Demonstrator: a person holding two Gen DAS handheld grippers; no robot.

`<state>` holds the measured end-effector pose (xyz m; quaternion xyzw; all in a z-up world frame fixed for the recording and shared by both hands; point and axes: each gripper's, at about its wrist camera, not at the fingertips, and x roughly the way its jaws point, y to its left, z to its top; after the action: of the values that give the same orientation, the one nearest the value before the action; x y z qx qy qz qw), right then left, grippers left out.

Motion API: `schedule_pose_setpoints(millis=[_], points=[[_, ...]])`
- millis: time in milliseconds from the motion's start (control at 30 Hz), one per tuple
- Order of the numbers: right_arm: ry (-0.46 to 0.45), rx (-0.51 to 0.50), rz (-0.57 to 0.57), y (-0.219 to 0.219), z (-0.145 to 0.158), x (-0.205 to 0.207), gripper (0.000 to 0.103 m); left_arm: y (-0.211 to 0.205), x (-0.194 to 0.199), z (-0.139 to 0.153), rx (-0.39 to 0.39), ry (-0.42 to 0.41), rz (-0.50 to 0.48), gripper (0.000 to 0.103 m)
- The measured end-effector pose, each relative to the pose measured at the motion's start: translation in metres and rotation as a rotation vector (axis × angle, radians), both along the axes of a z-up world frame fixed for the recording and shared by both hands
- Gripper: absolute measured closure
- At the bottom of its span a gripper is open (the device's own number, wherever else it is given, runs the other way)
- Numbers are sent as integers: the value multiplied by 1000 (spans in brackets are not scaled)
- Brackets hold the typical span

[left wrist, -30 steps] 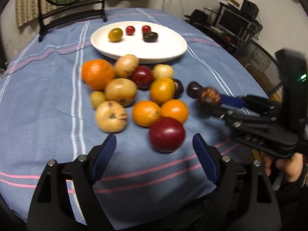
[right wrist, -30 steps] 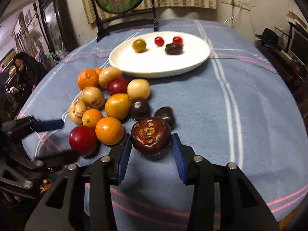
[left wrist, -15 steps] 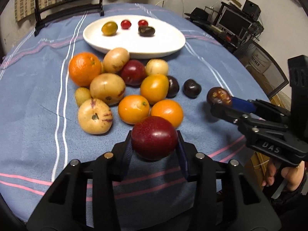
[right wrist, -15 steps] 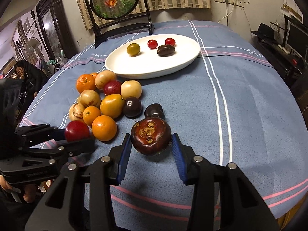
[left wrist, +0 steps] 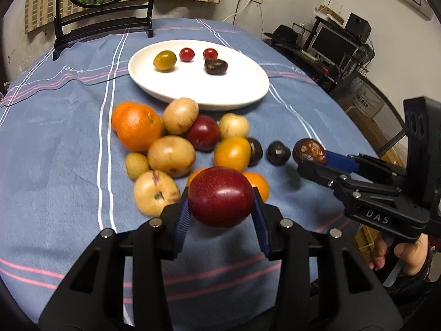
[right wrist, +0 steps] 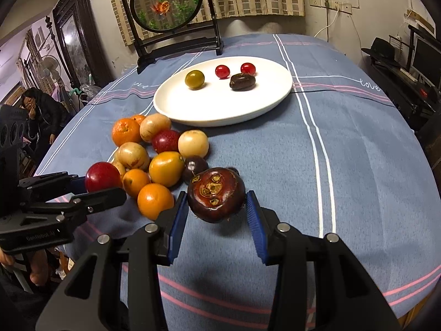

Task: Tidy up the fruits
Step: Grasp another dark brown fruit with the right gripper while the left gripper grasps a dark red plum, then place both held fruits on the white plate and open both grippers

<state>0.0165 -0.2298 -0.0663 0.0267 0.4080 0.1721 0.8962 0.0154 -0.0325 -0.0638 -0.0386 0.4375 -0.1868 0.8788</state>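
**Both claws loaded, carry to plate next**

Left claw [left wrist: 220,215]: pinching the red plum [left wrist: 220,196] between its blue pads, fruit clear of the cloth, just in front of the pile. Right claw [right wrist: 217,215]: pinching the dark brown round fruit [right wrist: 216,198], scarred face up, also looks lifted, w/ its shadow on the cloth below.

Where things sit: white plate [right wrist: 193,110] at far side of the surface [right wrist: 344,165], beyond the fruit pile [left wrist: 176,143]. On it: one olive-green fruit, two small red ones, one dark oblong one, all toward the back half. Near half of the plate is bare. Pile (oranges, tan fruits, another red plum, small dark ones) lies between you and the plate, touching its near rim.

Step in hand, as I judge it: transport both fruits to the plate.

How to do it well:
- Keep the squeeze steady; both fruits are round and smooth, likely to roll out if the grip eases.
- Pass over or around the pile w/ clearance so you don't nudge it.
- Keep the two claws apart on approach; they're near each other now.
- Set down on the bare near half, low before release, so nothing rolls into the fruits already there.
- Group by kind if poss: dark w/ dark, red w/ red.
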Motion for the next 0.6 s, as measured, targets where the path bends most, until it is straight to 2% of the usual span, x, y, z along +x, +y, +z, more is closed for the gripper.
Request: schedule_pose_setpoints(millis=[167,300,433,600], points=[[-16,-13,-1,3,10,20,60,5,24,17,4,-26,7,61],[-46,-34,19,6,25,50,60,-2,64,38,39,-57,-6,60],[-66,-57,31,5,40,105,60,-19,136,54,70,-43,-38,60],[-40,-102,-8,1,31,183,60,-38,217,43,50,46,-39,60]])
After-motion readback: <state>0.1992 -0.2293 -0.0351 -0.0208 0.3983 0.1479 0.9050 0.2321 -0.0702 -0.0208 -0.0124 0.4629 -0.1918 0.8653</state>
